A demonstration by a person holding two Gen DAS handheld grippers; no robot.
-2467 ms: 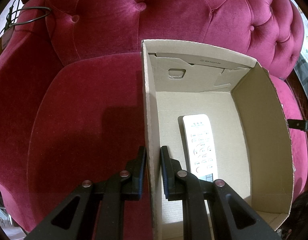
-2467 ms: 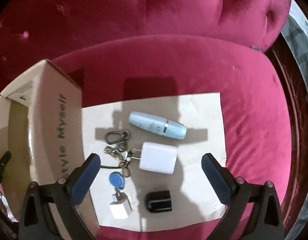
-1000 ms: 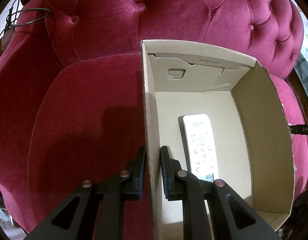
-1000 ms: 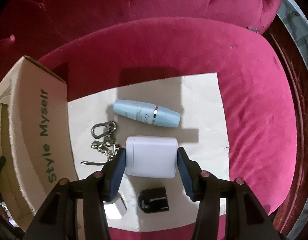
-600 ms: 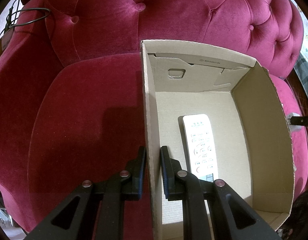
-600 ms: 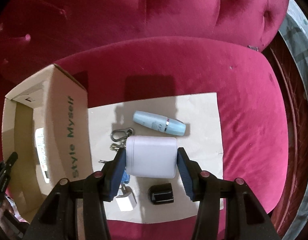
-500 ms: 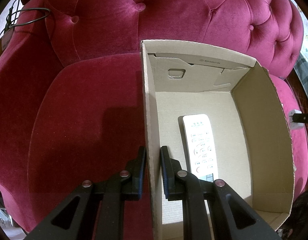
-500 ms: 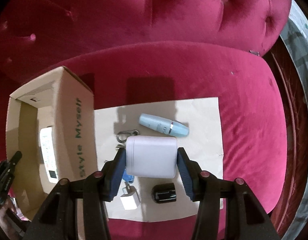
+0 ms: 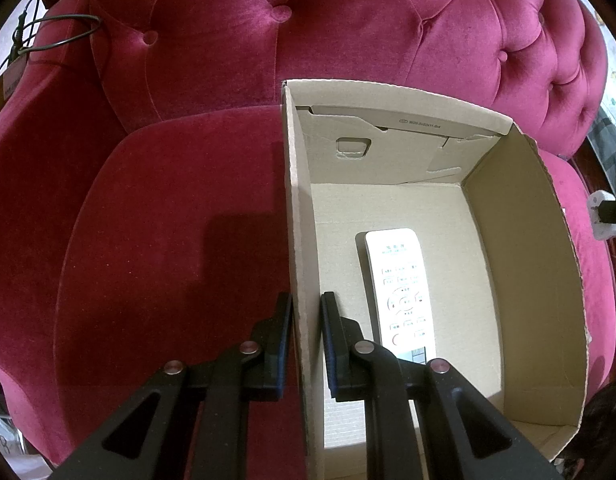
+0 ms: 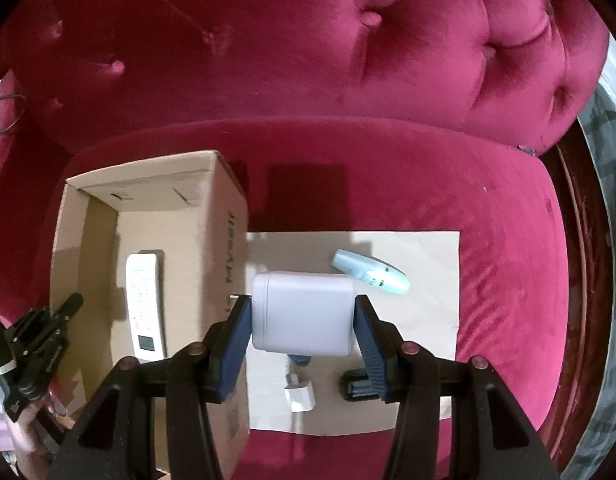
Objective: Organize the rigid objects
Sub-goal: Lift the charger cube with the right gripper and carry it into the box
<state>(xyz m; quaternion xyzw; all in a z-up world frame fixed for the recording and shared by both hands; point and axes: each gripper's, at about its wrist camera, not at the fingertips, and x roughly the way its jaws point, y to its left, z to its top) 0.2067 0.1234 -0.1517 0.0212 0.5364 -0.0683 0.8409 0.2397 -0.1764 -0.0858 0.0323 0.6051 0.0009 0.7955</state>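
Crimson tufted sofa (image 10: pixel 388 60); my right tool (image 10: pixel 302 322) clenched on white charger block (image 10: pixel 303 312), aloft right of cardboard box (image 10: pixel 224 240); left tool (image 9: pixel 306 340) pinches box's left wall; carry left, clear rim, lower beside remote (image 10: pixel 144 304), then release.

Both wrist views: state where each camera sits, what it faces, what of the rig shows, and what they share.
Left wrist: rides the left tool, facing down into the cardboard box; its fingers clamp the box's left wall.
Right wrist: rides the right tool, above the sofa seat, facing down; its fingers grip the white charger block.
Shared: box, white remote inside it, red sofa.
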